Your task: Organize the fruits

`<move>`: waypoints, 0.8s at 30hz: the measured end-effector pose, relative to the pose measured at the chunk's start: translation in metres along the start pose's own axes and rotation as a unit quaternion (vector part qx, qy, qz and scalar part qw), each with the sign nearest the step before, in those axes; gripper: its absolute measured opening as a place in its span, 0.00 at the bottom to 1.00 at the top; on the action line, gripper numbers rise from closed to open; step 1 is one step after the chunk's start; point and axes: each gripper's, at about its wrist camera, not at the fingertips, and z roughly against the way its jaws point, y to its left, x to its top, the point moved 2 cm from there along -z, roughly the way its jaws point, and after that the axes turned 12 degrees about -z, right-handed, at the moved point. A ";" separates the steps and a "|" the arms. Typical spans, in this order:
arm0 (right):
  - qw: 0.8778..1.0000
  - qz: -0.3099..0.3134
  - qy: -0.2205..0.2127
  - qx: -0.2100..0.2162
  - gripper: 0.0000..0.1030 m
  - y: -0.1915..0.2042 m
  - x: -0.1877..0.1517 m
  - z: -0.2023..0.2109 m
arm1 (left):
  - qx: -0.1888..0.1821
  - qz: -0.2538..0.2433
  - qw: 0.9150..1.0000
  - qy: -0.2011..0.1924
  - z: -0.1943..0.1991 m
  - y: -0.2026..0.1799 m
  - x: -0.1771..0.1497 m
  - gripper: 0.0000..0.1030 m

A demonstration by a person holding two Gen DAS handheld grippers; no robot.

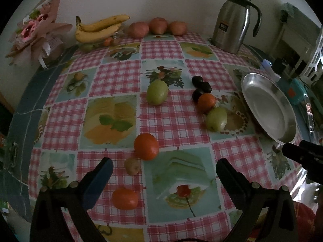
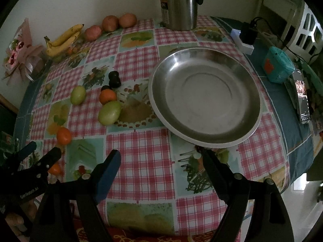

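Both your left gripper [image 1: 164, 168] and right gripper [image 2: 161, 159] gape wide, holding nothing. The fruit lies loose left of the bare plate [image 2: 250, 92]. Pinch the nearest orange [image 1: 146, 146] off-centre and it probably rolls into the small brownish fruit [image 1: 132, 166], hard to identify in this dimness.

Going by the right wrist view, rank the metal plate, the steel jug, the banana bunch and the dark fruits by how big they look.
Largest to smallest:
1. metal plate, though it lies nearest the camera.
2. steel jug, cut off at the top edge.
3. banana bunch.
4. dark fruits.
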 end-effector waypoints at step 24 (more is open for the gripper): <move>1.000 -0.001 0.001 0.000 0.81 -0.001 -0.001 -0.002 | 0.002 0.000 1.000 0.005 -0.002 -0.003 0.000 1.00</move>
